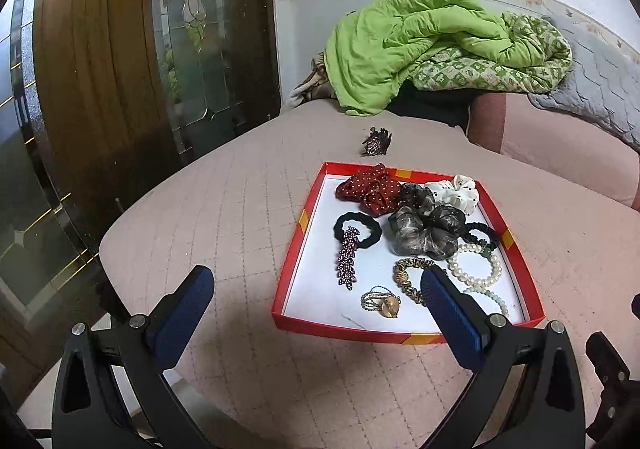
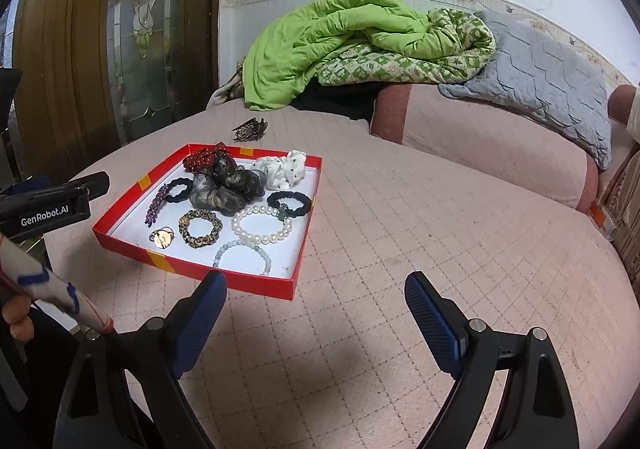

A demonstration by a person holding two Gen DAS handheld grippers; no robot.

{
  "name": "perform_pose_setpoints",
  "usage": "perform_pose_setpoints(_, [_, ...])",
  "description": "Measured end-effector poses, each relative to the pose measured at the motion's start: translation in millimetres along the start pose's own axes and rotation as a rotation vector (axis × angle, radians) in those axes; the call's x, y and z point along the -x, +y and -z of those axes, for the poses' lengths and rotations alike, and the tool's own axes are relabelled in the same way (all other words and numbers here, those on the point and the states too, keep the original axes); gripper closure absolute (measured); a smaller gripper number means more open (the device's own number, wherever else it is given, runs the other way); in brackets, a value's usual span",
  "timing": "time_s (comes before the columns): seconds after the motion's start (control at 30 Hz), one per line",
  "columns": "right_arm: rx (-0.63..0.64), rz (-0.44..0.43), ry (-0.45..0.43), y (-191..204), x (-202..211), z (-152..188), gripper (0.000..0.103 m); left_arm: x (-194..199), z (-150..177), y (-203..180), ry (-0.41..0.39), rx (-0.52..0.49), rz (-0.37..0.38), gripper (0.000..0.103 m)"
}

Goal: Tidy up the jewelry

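A red tray (image 1: 289, 249) (image 2: 304, 241) lies on the pink quilted bed. It holds several scrunchies, a pearl bracelet (image 1: 476, 265) (image 2: 262, 223), a pale bead bracelet (image 2: 242, 253), a purple leaf hair clip (image 1: 348, 259) (image 2: 156, 205) and a small gold ring piece (image 1: 386, 303) (image 2: 162, 237). A dark claw clip (image 1: 376, 141) (image 2: 250, 131) lies on the bed beyond the tray. My left gripper (image 1: 316, 297) is open and empty over the tray's near left edge. My right gripper (image 2: 316, 297) is open and empty just right of the tray's near corner.
A green quilt (image 1: 432, 41) (image 2: 352, 37) and a grey quilted pad (image 2: 552, 77) are piled at the back on a pink bolster (image 2: 480, 137). A wooden glass door (image 1: 120, 69) stands to the left. The left gripper's body (image 2: 52, 205) shows at the right view's left edge.
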State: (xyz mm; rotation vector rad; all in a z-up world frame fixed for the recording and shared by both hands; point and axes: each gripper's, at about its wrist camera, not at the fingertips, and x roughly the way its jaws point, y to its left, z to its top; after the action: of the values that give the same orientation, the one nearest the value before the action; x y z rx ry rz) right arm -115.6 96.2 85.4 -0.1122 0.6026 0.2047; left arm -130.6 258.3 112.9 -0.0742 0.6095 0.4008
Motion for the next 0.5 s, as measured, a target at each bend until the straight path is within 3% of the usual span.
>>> perform_pose_setpoints(0.5, [0.009, -0.001, -0.001, 1.4, 2.0, 0.7, 0.01, 0.3, 0.8, -0.8, 0.0, -0.007, -0.009, 0.0])
